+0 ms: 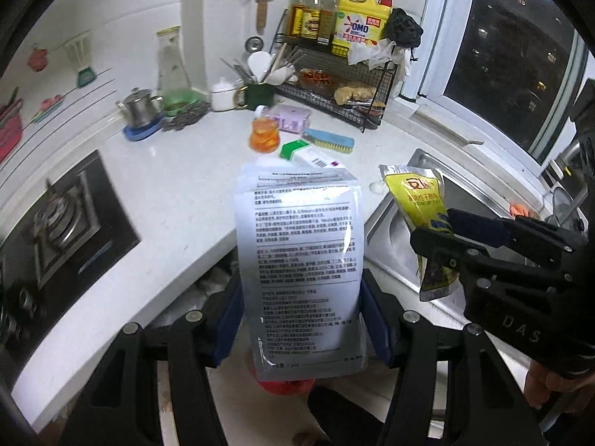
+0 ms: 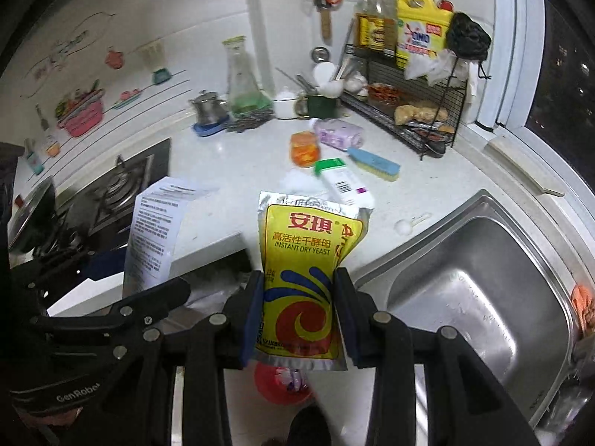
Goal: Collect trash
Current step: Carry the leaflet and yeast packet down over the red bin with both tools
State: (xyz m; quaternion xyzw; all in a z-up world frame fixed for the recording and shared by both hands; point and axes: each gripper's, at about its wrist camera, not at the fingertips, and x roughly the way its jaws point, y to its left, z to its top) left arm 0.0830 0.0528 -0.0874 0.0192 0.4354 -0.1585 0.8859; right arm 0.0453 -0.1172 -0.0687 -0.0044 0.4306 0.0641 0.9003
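Left tongs (image 1: 301, 319) clamped on a flat silver foil pouch printed with black text (image 1: 299, 267), blue pads pressing its two side edges; pouch held upright in the air, off the edge of the white bench (image 1: 178, 186). Right tongs (image 2: 299, 308) clamped likewise on a yellow foil sachet marked "INSTANT DRY YEAST" (image 2: 305, 275), upright, top crumpled, held beside the stainless steel sink (image 2: 476, 290). A red round bin (image 2: 282, 383) sits on the floor directly below the sachet; in the left view it shows partly under the silver pouch. On the bench beyond: white tube with green cap (image 2: 344, 180), blue scrubbing brush (image 2: 375, 163), orange-filled clear jar (image 2: 305, 148), lilac soft packet (image 2: 340, 133). Black wire rack (image 2: 409, 111) in the corner carries a yellow detergent jug (image 2: 420, 29) and bottles.
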